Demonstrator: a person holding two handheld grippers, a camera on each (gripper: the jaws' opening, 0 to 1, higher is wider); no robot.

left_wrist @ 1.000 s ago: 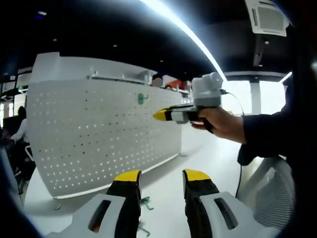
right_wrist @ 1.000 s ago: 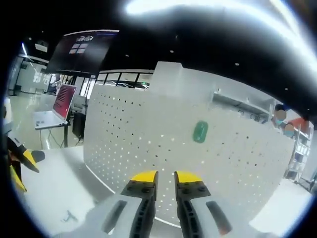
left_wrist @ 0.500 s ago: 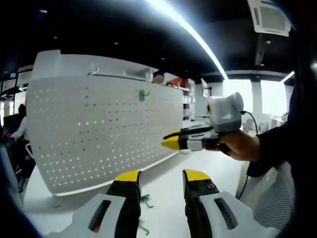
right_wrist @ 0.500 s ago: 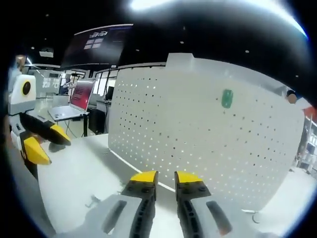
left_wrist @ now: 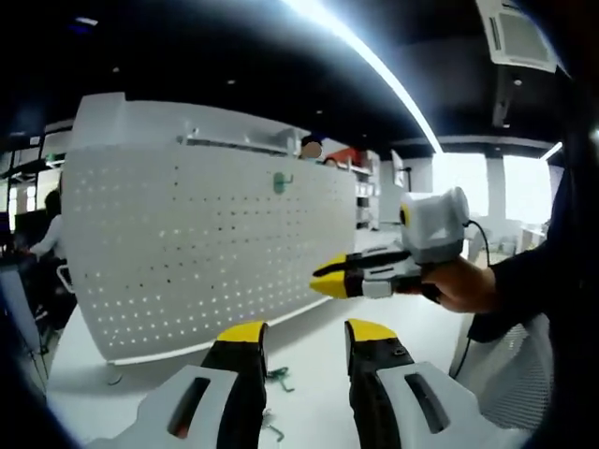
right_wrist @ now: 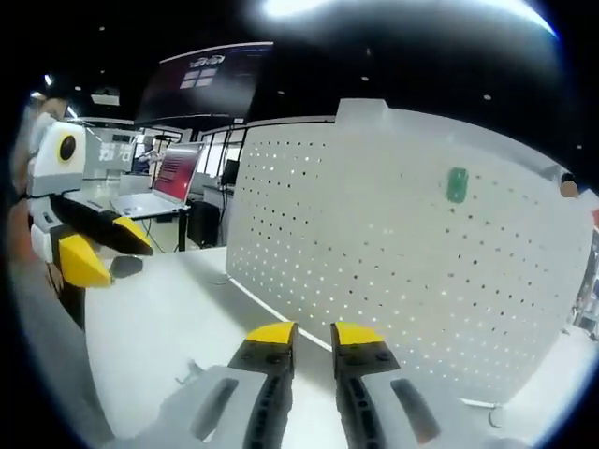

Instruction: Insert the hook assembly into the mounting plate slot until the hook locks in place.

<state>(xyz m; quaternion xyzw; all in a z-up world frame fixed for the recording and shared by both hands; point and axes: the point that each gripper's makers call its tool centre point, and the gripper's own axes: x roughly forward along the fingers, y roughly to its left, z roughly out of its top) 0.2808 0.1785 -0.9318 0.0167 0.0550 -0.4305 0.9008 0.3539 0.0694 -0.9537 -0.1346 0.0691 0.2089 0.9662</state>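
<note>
1. White perforated mounting plate (left_wrist: 206, 248) stands upright on a pale table (left_wrist: 309, 374); rows of small holes run across its face. Same plate (right_wrist: 412, 271) in the right gripper view.
2. Green hook (left_wrist: 280, 182) sits on the plate's face, high up and right of centre in the left gripper view. In the right gripper view the hook (right_wrist: 457, 184) shows as a small green oblong near the plate's upper right part. Whether it is fully seated in its slot is too small to tell.
3. Left gripper (left_wrist: 301, 339): yellow-tipped jaws parted, a clear gap between them, nothing held. It hangs above the table, facing the plate.
4. Right gripper (right_wrist: 313, 339): jaws set with a narrow gap, tips not touching, nothing between them. It points at the plate's lower part.
5. In the left gripper view the right gripper (left_wrist: 329, 279) comes in from the right, held by a person's hand (left_wrist: 463, 285) in a dark sleeve, well apart from the plate and below the hook's level.
6. In the right gripper view the left gripper (right_wrist: 103, 248) shows at the left edge, jaws apart.
7. Small green pieces (left_wrist: 273, 379) lie on the table just ahead of the left gripper's jaws; shape unclear.
8. An open laptop (right_wrist: 164, 187) sits on a desk behind the plate's left edge in the right gripper view.
</note>
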